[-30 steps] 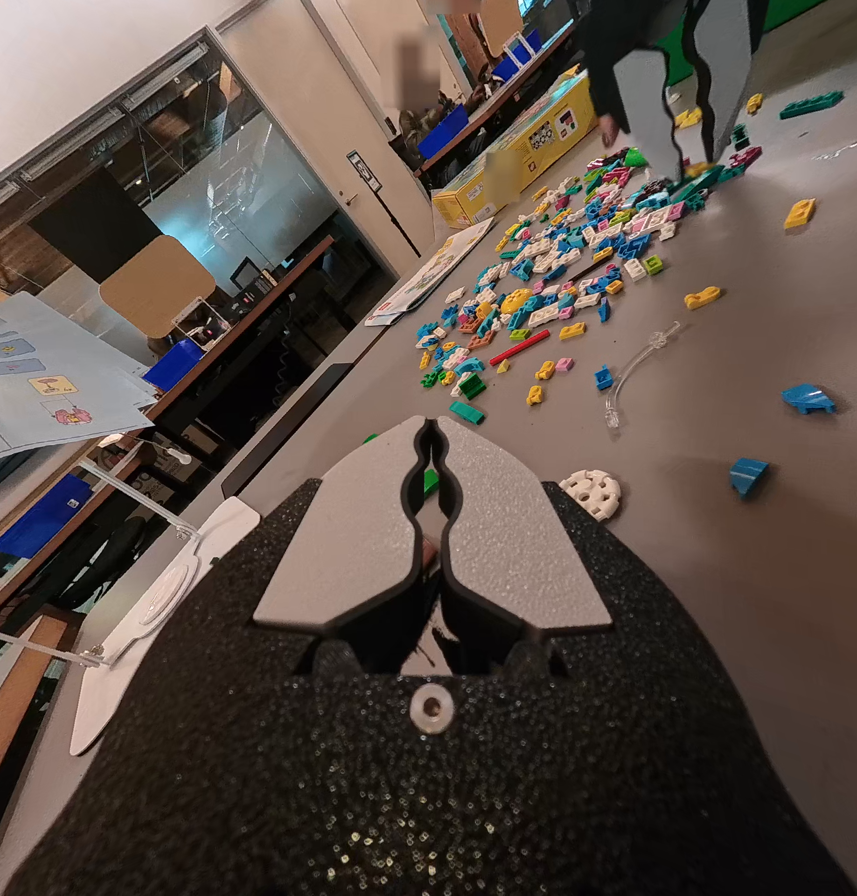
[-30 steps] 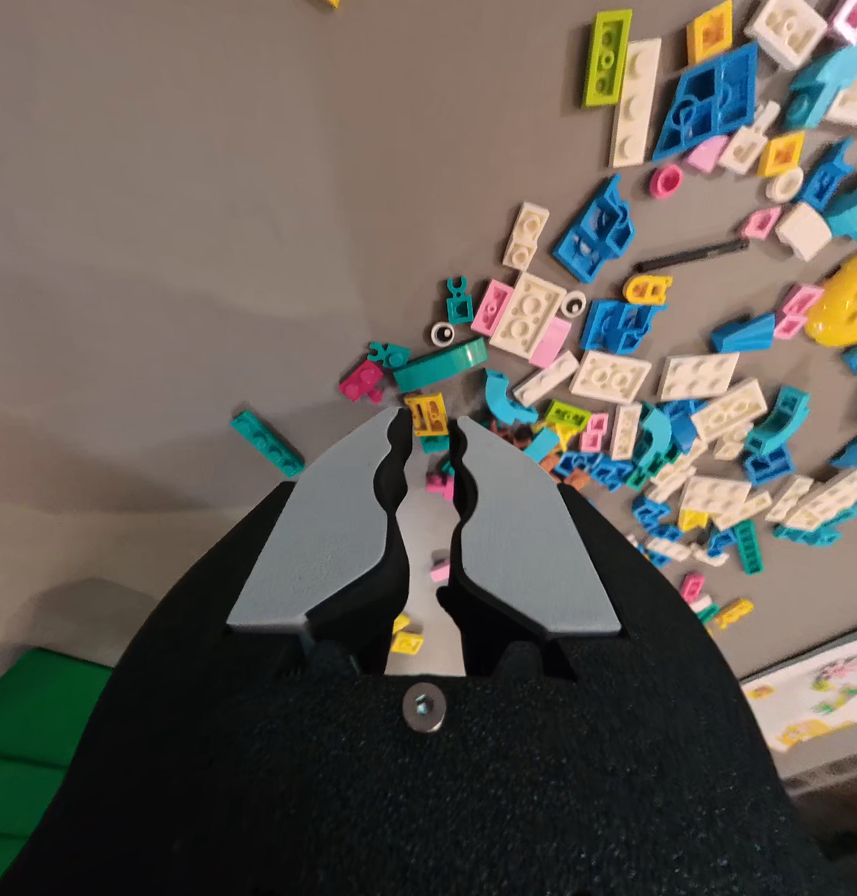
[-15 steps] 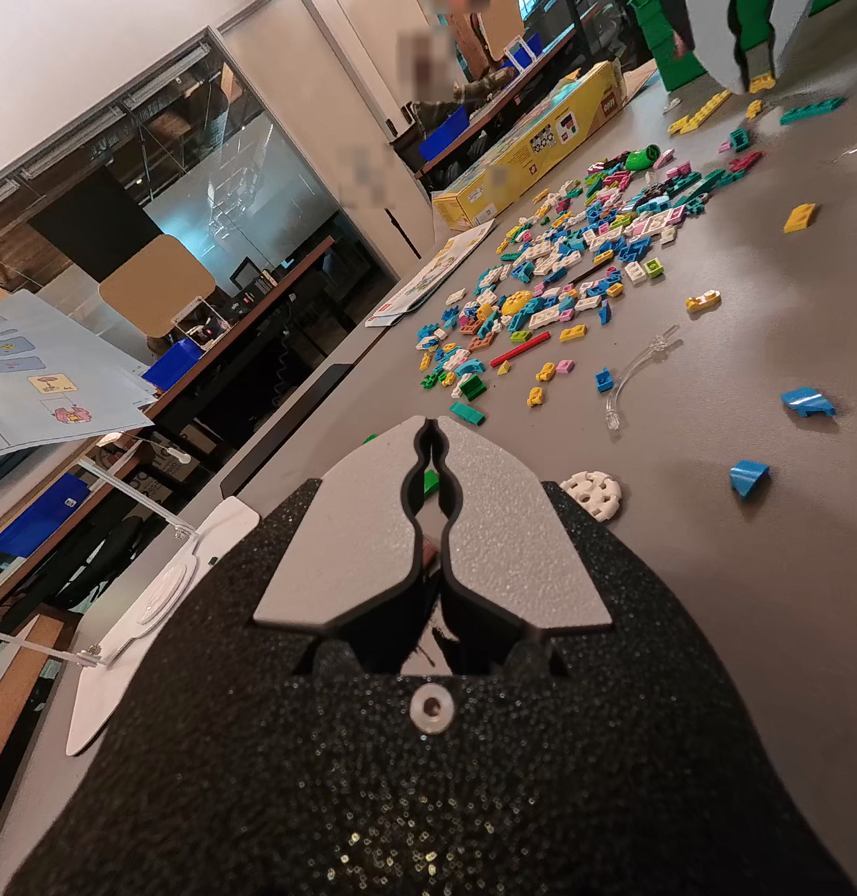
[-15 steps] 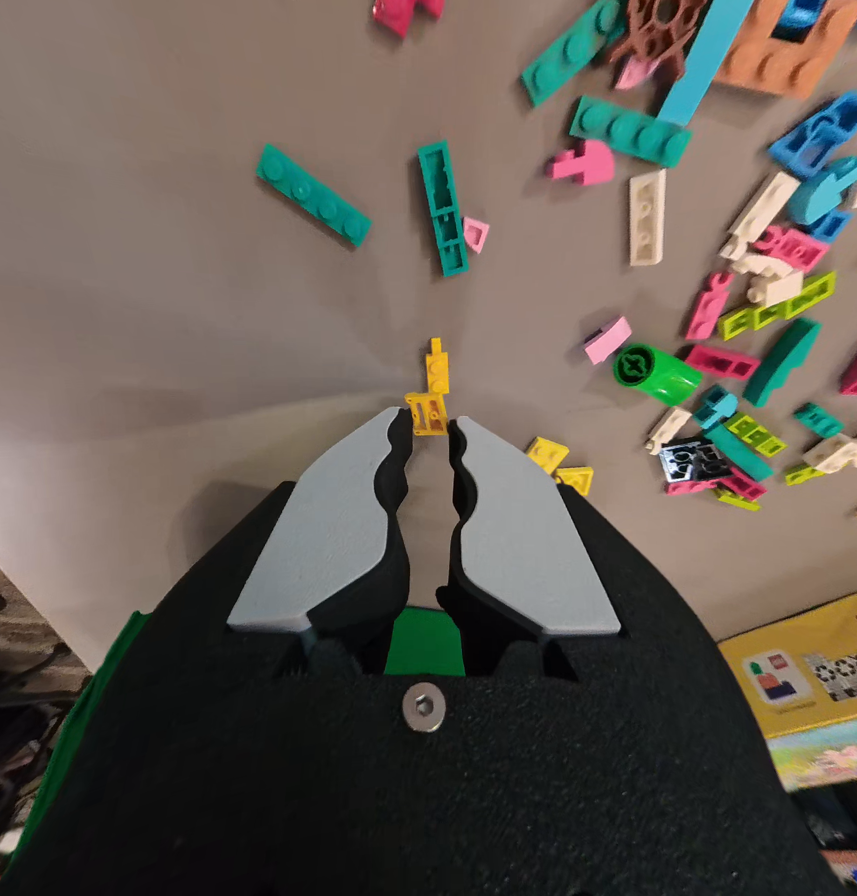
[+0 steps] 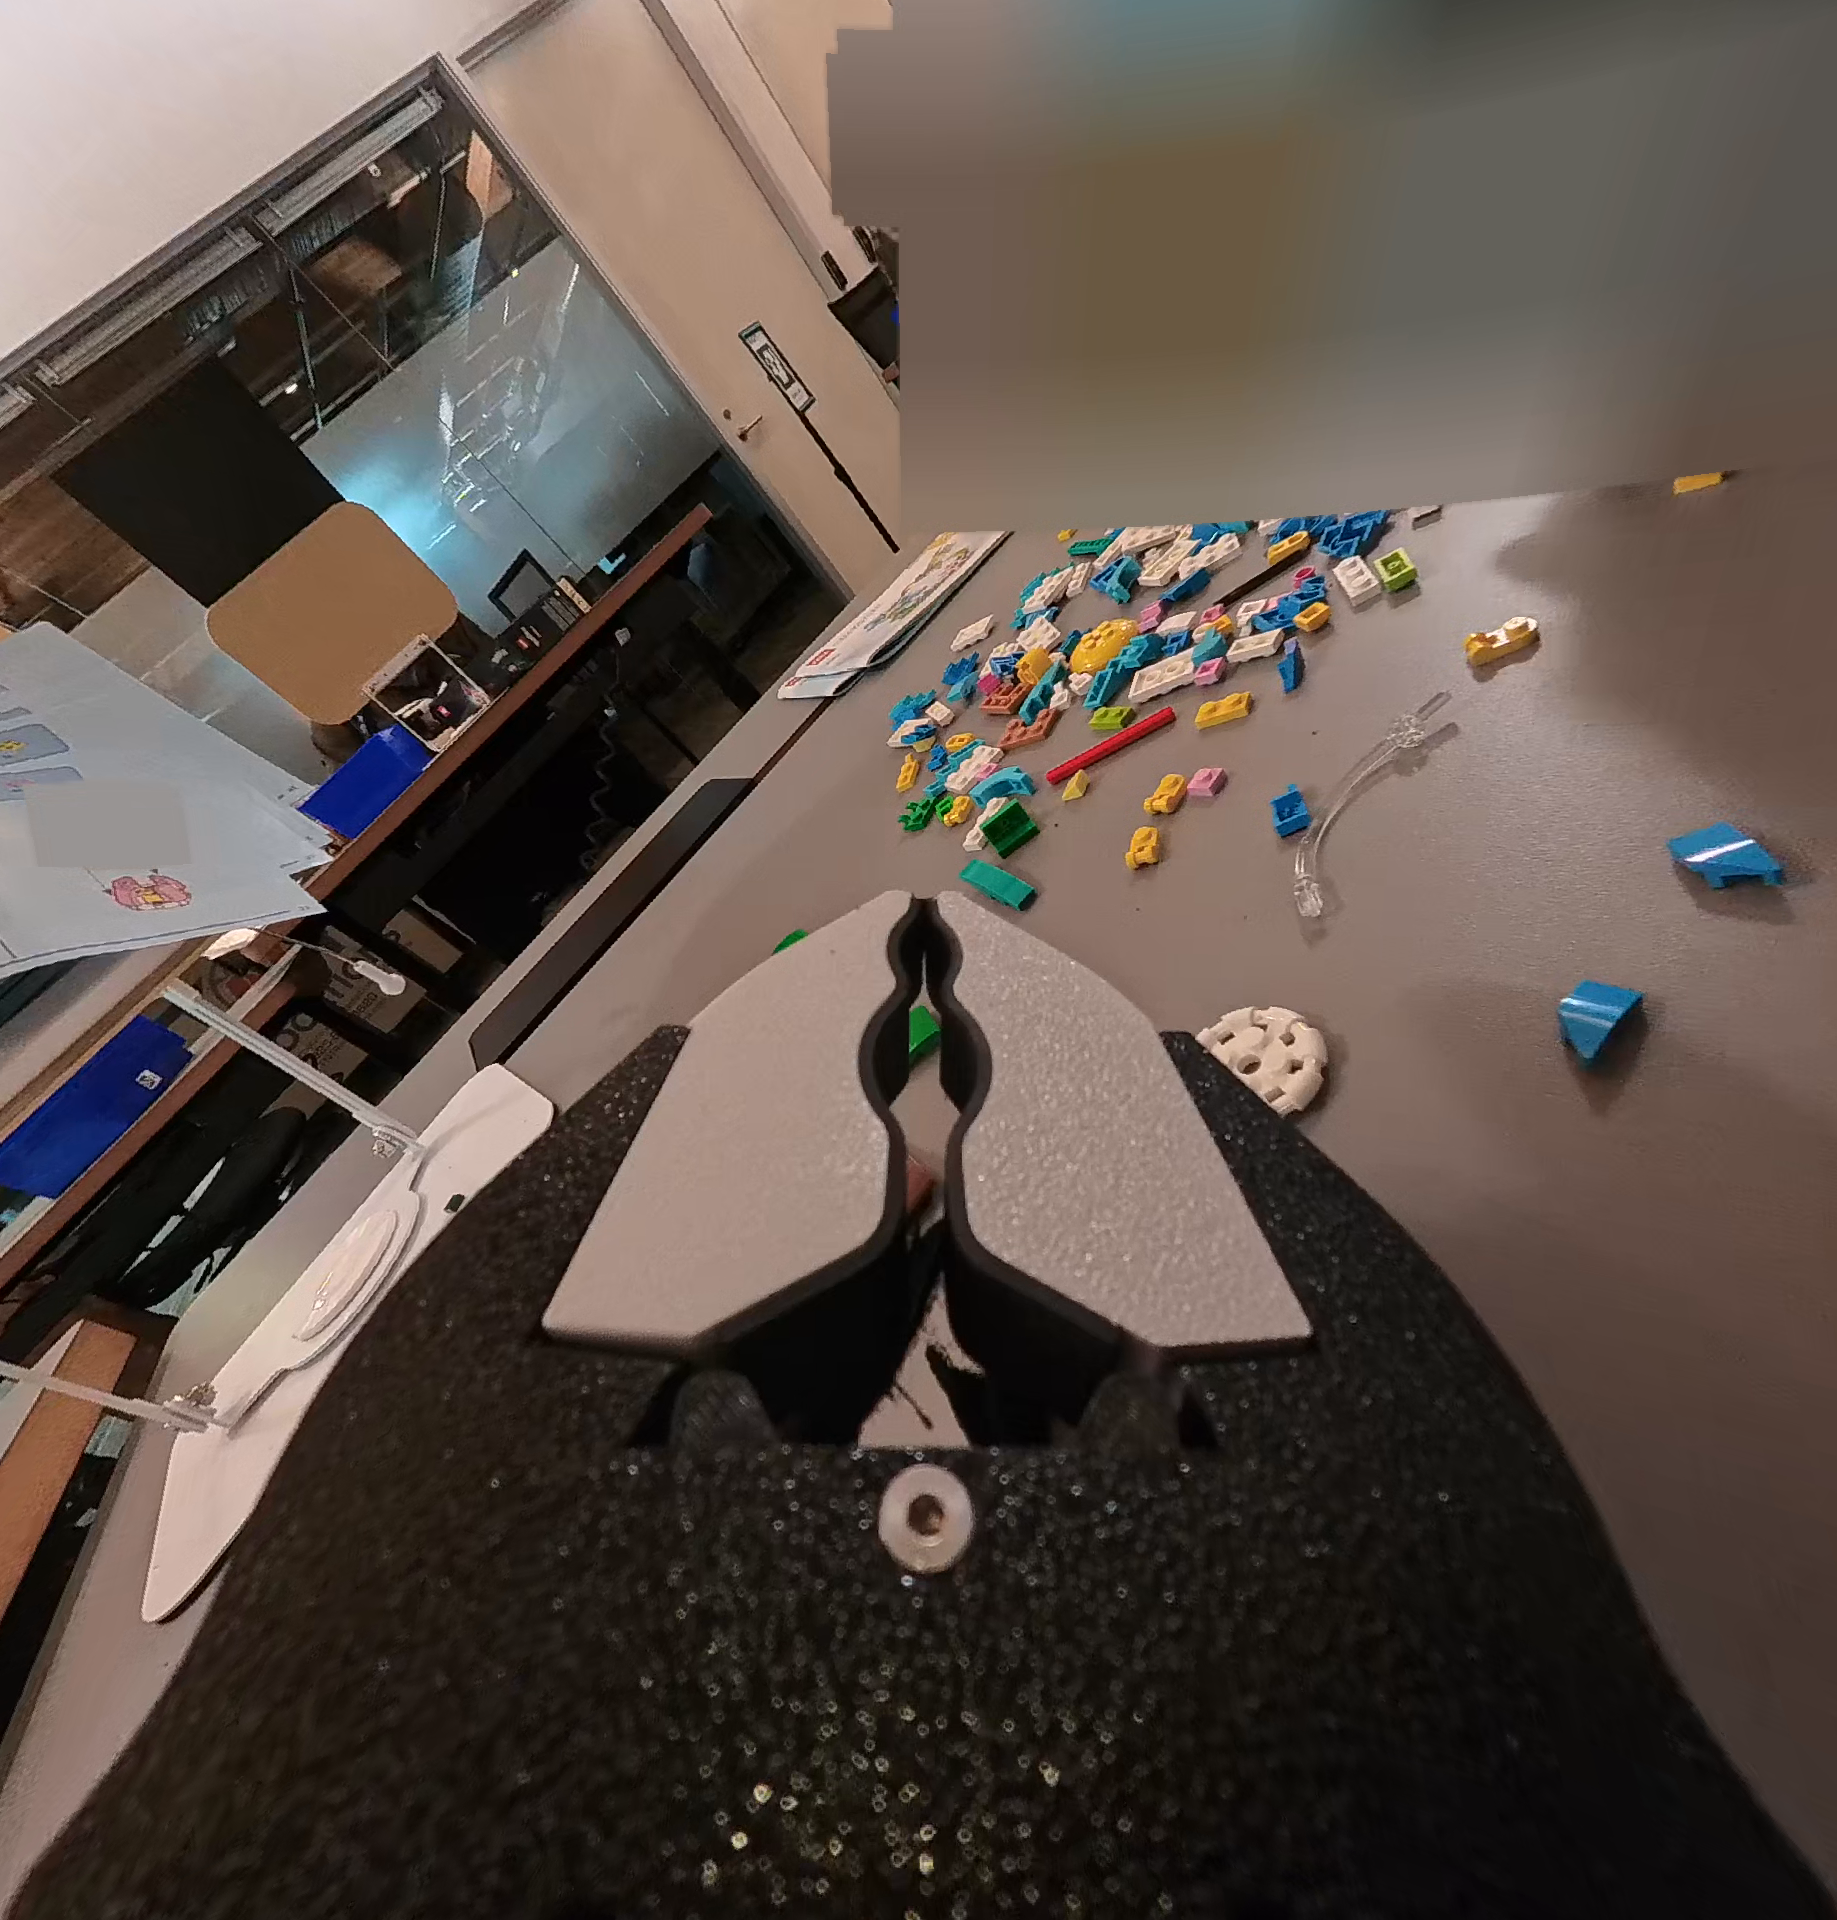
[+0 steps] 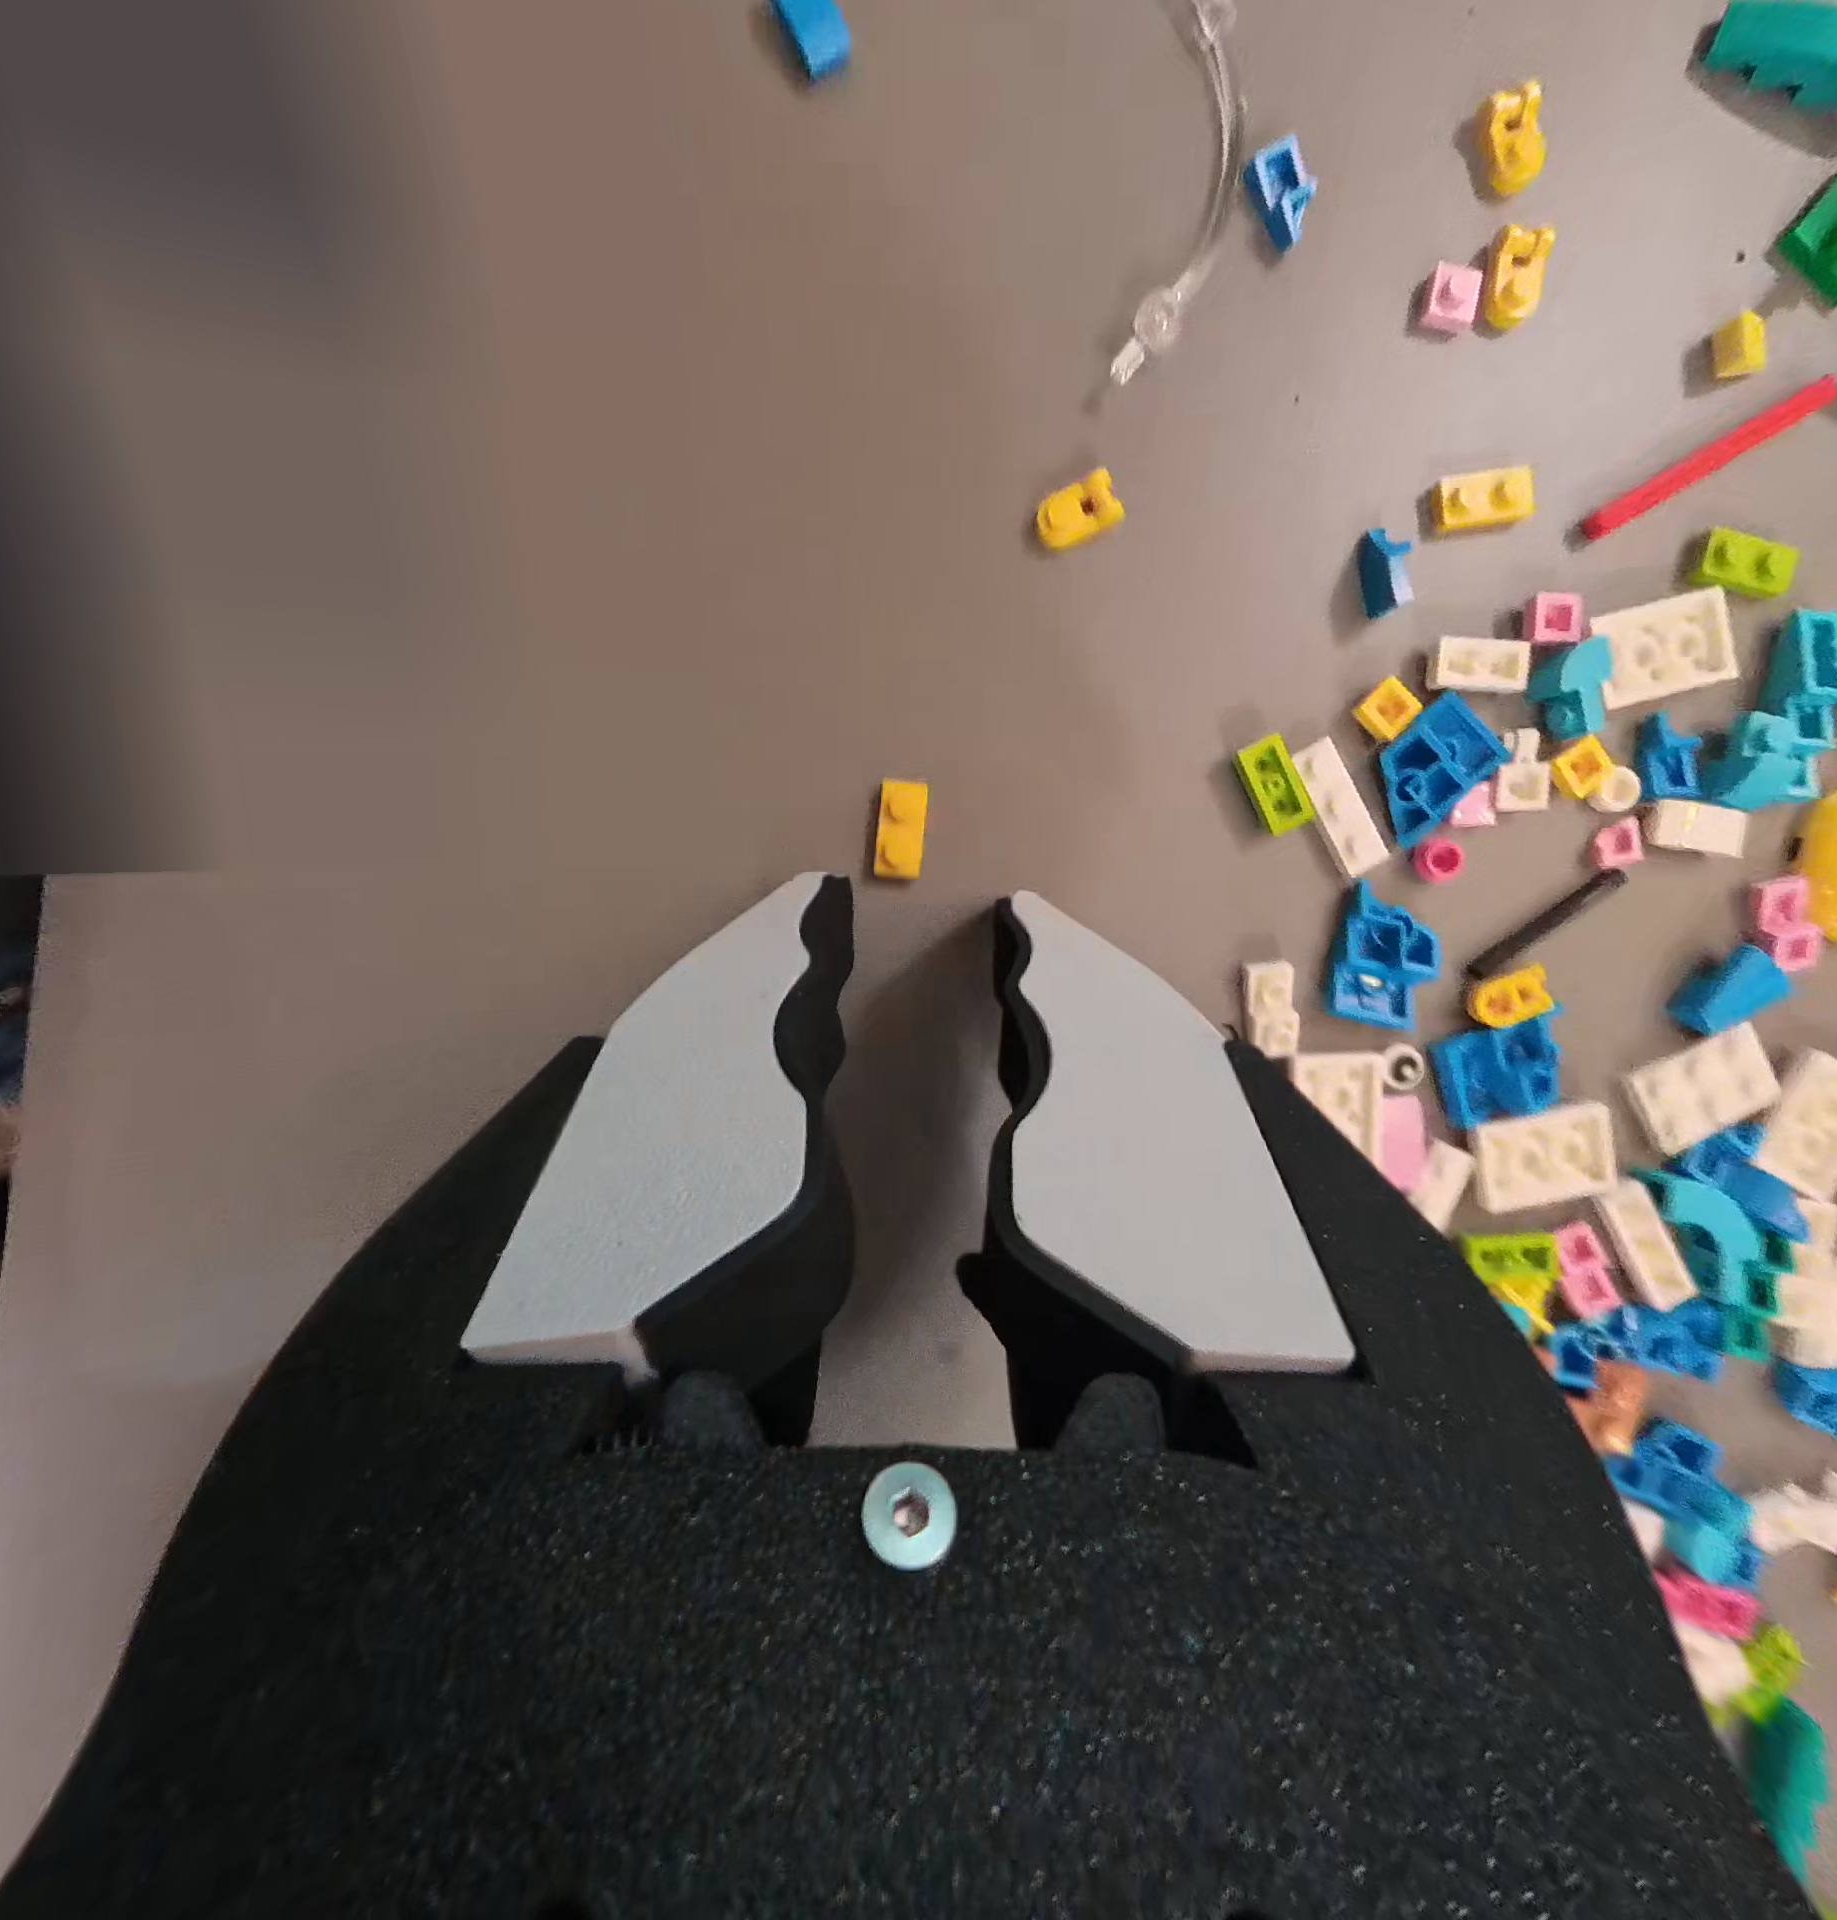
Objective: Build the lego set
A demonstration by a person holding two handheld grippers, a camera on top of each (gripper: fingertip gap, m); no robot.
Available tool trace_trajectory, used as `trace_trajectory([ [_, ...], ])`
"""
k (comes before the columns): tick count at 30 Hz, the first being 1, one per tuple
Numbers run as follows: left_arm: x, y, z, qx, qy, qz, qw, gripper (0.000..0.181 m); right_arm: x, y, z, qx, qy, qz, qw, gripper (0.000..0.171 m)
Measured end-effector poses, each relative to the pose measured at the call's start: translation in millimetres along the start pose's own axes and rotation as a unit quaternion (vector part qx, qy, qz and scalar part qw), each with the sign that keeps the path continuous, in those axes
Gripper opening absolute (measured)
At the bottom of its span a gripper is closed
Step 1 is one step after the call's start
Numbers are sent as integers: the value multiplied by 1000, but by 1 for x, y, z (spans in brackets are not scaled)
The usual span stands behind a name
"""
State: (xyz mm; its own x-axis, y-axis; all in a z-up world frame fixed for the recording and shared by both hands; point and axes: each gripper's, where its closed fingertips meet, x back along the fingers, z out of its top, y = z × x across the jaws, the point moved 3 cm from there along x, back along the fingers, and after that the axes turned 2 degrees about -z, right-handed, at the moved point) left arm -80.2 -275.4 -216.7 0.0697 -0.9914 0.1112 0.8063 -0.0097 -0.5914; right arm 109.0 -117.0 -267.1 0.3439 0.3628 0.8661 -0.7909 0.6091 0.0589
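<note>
My left gripper (image 5: 924, 906) is shut, low over the grey table (image 5: 1516, 1247). A green piece (image 5: 922, 1034) on the table shows through the gap between its jaws, and a small brownish bit sits deeper in the gap. My right gripper (image 6: 922, 896) is open and empty above the table (image 6: 478, 520). A yellow two-stud plate (image 6: 900, 829) lies flat just beyond its tips. The heap of loose bricks (image 5: 1101, 665) lies far ahead in the left wrist view. It also fills the right side of the right wrist view (image 6: 1620, 935).
A white round plate (image 5: 1269, 1058), two blue slopes (image 5: 1594, 1018) and a clear curved piece (image 5: 1350, 800) lie right of my left gripper. A red rod (image 6: 1714, 457) and a yellow clip piece (image 6: 1078, 509) lie apart. A booklet (image 5: 893, 613) lies by the far table edge. A white stand base (image 5: 301, 1330) sits left. One gripper's finger ends stand about 25 centimetres off the other's.
My right gripper has swept across the table and opened. The yellow piece that was at its tips now lies on the table ahead of them. My left gripper has not moved.
</note>
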Motion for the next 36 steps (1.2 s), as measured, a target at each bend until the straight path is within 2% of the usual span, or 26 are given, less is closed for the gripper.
trace_trajectory([
  [4,0,0,0,0,-1,-1,1000,0,-4,-2,7,-20,33,6,999,17],
  [6,0,0,0,0,-1,-1,1000,0,-5,-1,8,-16,34,-9,999,7],
  [10,0,-1,-1,2,-1,1,1000,0,6,-1,-3,-23,22,-57,998,6],
  [14,0,-1,0,5,0,-1,1000,0,54,16,-50,-128,21,-178,976,6],
  [18,0,0,0,5,0,-2,1000,0,90,18,-115,-238,-55,-290,925,6],
  [21,0,0,0,5,1,-2,1000,0,95,13,-138,-277,-86,-304,907,6],
  [25,0,0,0,4,0,-2,1000,0,92,18,-147,-277,-112,-311,902,8],
  [26,0,0,0,3,0,-2,1000,0,93,24,-140,-280,-98,-322,899,12],
  [28,0,1,0,2,-2,-2,1000,0,90,37,-99,-275,-16,-324,905,18],
  [31,0,1,0,1,-2,-2,1000,0,59,38,-18,-237,108,-232,937,21],
  [33,0,1,0,0,-3,-2,1000,0,28,29,17,-193,114,-177,958,22],
  [36,0,1,0,-1,-2,-2,1000,0,-8,20,46,-157,107,-134,972,22],
])
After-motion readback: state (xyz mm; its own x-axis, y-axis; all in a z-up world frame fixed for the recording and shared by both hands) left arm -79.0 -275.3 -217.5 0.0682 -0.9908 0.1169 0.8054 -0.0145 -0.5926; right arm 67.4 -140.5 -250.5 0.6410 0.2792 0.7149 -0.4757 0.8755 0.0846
